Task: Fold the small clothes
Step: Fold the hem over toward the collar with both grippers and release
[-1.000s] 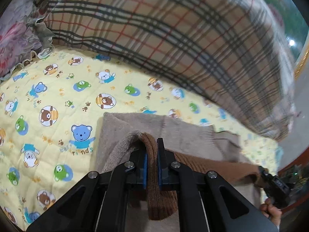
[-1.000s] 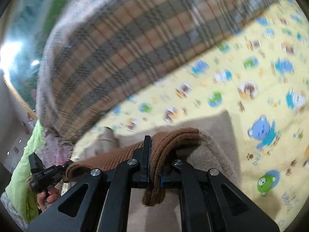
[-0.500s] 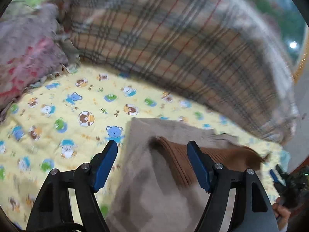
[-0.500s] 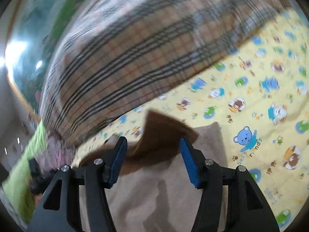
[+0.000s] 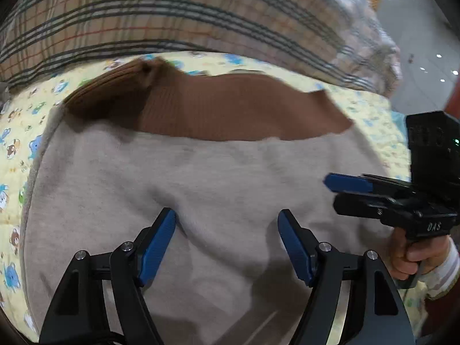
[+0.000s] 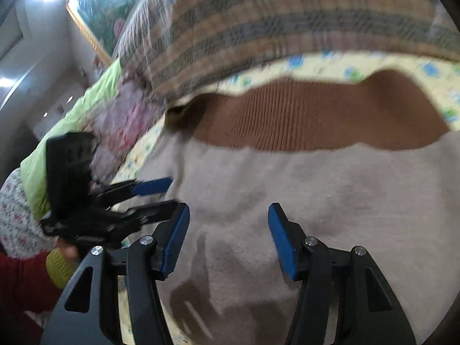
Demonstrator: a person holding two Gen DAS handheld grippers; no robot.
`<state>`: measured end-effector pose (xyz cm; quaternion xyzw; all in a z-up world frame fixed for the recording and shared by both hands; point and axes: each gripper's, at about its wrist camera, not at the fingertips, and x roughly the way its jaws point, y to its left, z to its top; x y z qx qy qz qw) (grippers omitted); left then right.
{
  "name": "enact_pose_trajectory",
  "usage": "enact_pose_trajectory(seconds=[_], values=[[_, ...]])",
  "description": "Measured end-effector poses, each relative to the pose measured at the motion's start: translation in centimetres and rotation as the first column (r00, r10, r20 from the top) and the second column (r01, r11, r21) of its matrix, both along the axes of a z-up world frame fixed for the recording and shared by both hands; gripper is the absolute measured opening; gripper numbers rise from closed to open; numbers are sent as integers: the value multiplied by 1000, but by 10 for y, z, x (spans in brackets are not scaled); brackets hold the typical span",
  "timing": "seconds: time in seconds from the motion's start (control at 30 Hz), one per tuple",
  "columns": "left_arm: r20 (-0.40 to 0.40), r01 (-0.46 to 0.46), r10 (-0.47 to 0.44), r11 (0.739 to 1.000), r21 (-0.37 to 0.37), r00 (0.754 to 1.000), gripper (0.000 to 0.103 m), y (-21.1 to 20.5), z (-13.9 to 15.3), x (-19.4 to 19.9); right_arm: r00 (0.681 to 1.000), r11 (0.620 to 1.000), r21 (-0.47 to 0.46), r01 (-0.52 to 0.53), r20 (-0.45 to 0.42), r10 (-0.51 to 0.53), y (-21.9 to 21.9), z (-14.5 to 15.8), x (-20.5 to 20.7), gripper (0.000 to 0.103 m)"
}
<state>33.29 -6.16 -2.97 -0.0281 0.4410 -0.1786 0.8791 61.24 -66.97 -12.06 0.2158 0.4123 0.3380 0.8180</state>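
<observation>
We have the small beige knit garment with the brown ribbed band [image 5: 201, 189] lying flat on the yellow cartoon-print quilt [image 5: 17, 149], its brown band towards the far edge under the plaid cushion [image 5: 172, 14]. Our left gripper [image 5: 227, 238] and right gripper [image 6: 228, 235] both hover over the beige cloth with jaws wide and nothing between them. We judge the knit soft, light and limp, likely to sag and stretch, so pinching a side edge or corner through both layers looks best.
</observation>
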Motion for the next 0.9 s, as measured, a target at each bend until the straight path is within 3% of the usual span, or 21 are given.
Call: enact_pose_trajectory(seconds=[0.1,0.17,0.23,0.3,0.33,0.4,0.47,0.57,0.67,0.8,0.9], values=[[30,-67,66,997,42,997,74,17,0,23,995,989,-111,99,21,-97,-9,-13,21,56],[36,-132,130,990,45,991,72,35,1,40,974,972,-63,226,-19,-228,-35,-22,36,55],[29,-198,197,980,8,980,67,62,4,59,930,930,-45,365,-30,-367,-64,-26,43,55],[23,-243,244,970,-27,970,52,81,5,70,845,845,-68,530,-35,-533,-96,-31,43,55],[18,-267,268,962,-55,963,51,92,7,72,807,809,-41,586,-58,-588,-111,-35,40,52],[13,-319,321,944,-84,947,49,109,9,68,770,772,10,636,-86,-633,-127,-37,31,52],[-13,-335,337,931,-141,941,50,120,9,57,764,764,-53,643,-31,-645,-122,-27,20,54],[-26,-355,354,929,-107,935,55,121,10,24,760,754,-93,650,43,-649,-118,-11,-7,54],[2,-352,354,931,-96,935,64,109,20,-16,780,776,-73,626,70,-622,-108,5,-36,54],[25,-303,309,942,-142,951,69,86,25,-60,850,849,-56,525,84,-520,-77,16,-58,54],[3,-298,300,949,-106,954,72,74,13,-68,897,895,-75,440,63,-437,-56,8,-73,54]])
